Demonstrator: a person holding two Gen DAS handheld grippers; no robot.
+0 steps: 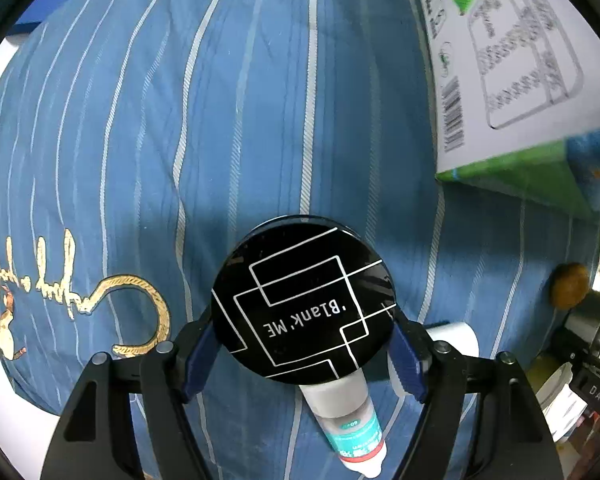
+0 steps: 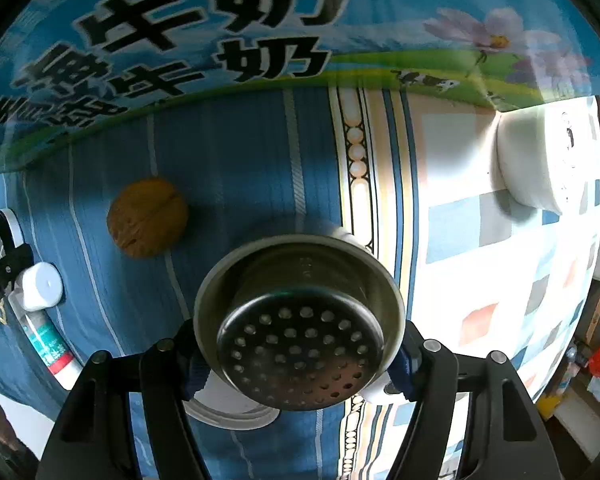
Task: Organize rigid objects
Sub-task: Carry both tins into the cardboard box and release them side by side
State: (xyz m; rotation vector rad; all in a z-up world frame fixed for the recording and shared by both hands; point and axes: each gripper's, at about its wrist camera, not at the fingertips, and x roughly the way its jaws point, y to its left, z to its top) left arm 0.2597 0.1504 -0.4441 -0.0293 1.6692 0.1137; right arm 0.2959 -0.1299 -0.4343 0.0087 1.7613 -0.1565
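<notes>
We've got both grippers pointing forward over the bedding, our left gripper (image 1: 303, 340) with its blue-padded fingers (image 1: 202, 354) pressed against opposite sides of the round black compact (image 1: 303, 303), our right gripper (image 2: 300, 354) likewise clamped on the perforated steel strainer cup (image 2: 299, 322), held clear of the fabric.

The black disc (image 1: 304, 300) hides the tube's (image 1: 350, 424) cap end.
</notes>
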